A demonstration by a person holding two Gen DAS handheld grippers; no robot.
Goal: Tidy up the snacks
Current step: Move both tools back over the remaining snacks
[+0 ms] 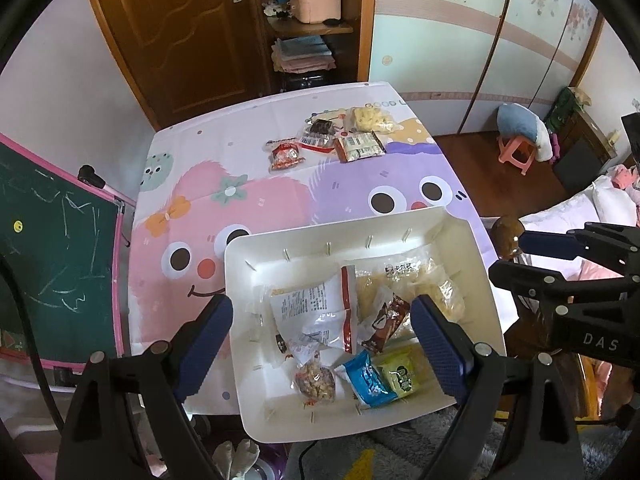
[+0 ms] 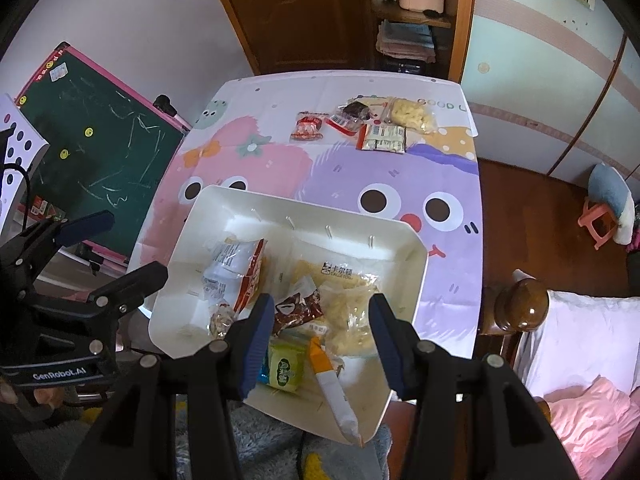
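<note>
Cartoon tablecloth; white tray (snacks inside) under both grippers.

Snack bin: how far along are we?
Done: the white bin at the table's near edge already holds a pile of packets, among them a blue packet and a green packet.
In hand: nothing; the left gripper and right gripper hang open over the bin.
Left: a cluster of packets at the far end, including a red packet and a yellow bag.
</note>
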